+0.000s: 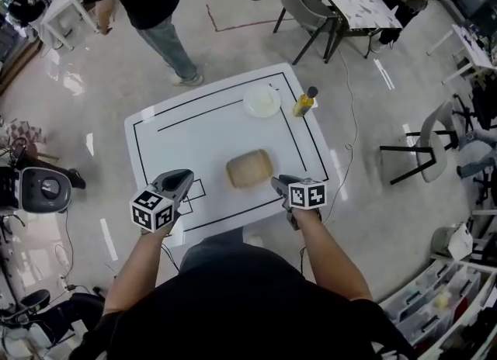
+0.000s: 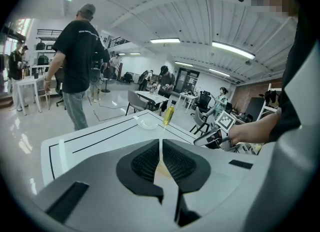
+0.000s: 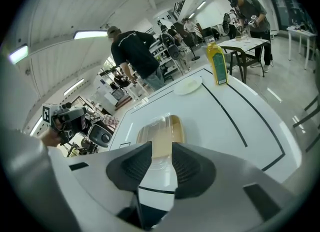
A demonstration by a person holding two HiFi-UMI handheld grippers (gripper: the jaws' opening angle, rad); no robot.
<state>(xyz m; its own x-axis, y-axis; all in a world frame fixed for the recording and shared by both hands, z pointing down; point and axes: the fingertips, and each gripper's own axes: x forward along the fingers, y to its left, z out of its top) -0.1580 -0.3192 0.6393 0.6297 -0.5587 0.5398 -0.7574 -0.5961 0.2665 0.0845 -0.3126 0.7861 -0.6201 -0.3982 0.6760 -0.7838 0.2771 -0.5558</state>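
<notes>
Right hand-held gripper, jaws slightly spread, points at the lidded box mid-bench, framing it. Left hand-held gripper hovers apart, jaws pressed together, empty.

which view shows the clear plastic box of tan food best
The head view: the clear plastic box of tan food shows whole from above. The right gripper view is closer, but jaws hide its near end. The left gripper view shows only a tan sliver between jaws.
</notes>
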